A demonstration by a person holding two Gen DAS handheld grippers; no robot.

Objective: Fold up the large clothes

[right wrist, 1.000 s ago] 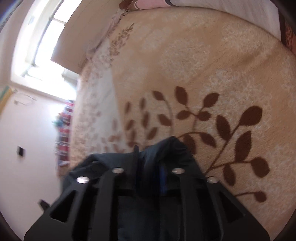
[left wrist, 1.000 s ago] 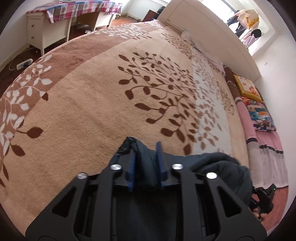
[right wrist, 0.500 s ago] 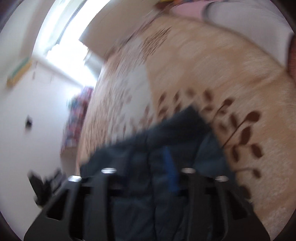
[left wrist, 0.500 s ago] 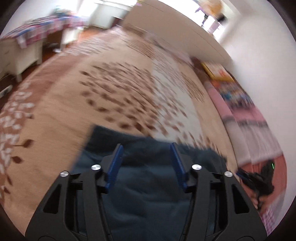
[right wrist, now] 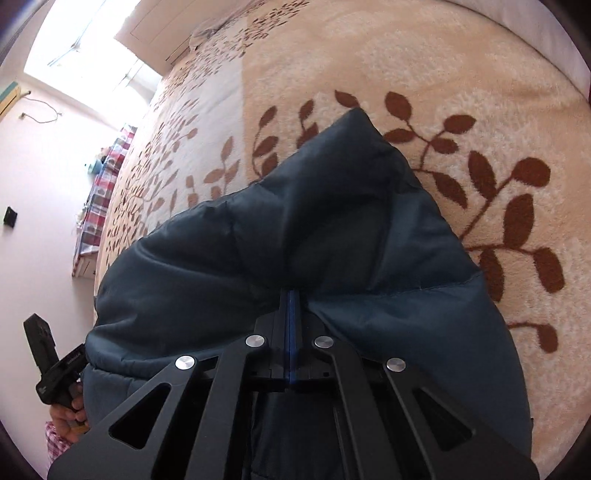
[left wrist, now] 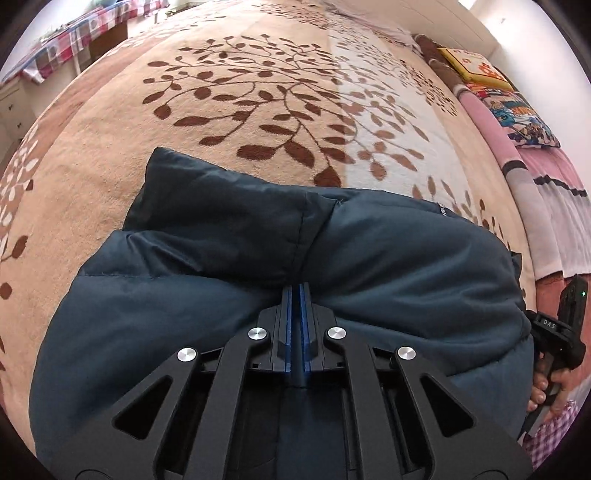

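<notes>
Jacket (left wrist: 229,280) fabric, dark teal and puffy, lies bunched on a bed covered by a beige blanket with brown leaf sprays (left wrist: 258,99), filling the near half of both wrist views. The left tongs (left wrist: 296,291) point steeply down into the jacket, their blue pads having just been closing until almost together, with a thin fold of the cloth pinched at their tips. The right tongs (right wrist: 291,295) have likewise just been closing and stand clenched, a gathered ridge of the same jacket rising from between the pads. In the left view a corner of the garment reaches out toward the far left over the blanket; in the right view a pointed corner lies toward the far side. Patterned pillows (left wrist: 517,110) line the far right edge of the bed, and a checked cloth (left wrist: 81,29) covers furniture at far left.
</notes>
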